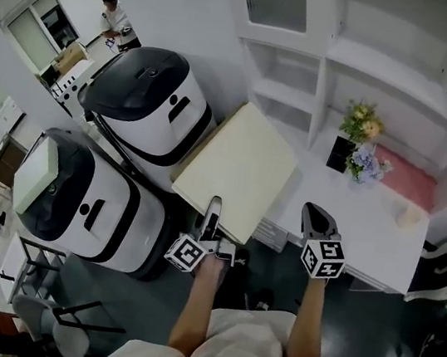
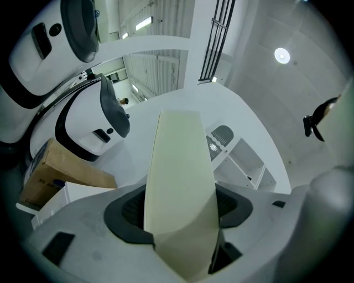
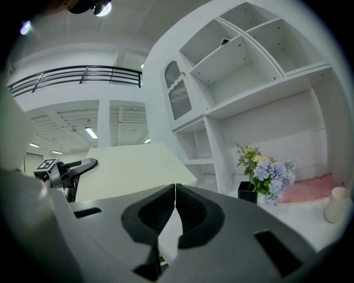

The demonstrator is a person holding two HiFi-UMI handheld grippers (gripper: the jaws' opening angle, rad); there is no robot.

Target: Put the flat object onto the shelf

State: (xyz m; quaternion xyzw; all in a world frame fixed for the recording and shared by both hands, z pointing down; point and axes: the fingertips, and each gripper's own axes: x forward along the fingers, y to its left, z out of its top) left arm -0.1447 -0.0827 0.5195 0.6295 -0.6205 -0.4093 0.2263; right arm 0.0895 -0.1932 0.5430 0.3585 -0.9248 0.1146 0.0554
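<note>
The flat object is a cream board (image 1: 242, 168), held level in front of the white shelf unit (image 1: 326, 59). My left gripper (image 1: 212, 211) is shut on the board's near edge. In the left gripper view the board (image 2: 180, 166) runs straight out from between the dark jaw pads (image 2: 128, 213). To the right of the board, my right gripper (image 1: 316, 217) hangs over the white counter (image 1: 365, 238) with its jaws shut and nothing in them. The right gripper view has the board (image 3: 130, 166) and the left gripper (image 3: 72, 168) at its left.
Two large white and black machines (image 1: 147, 103) (image 1: 89, 203) stand at the left, close to the board. On the counter are a black vase of flowers (image 1: 361, 149), a pink cloth (image 1: 408, 179) and a small white cup (image 1: 409, 215). Open shelf compartments (image 3: 249, 55) lie above.
</note>
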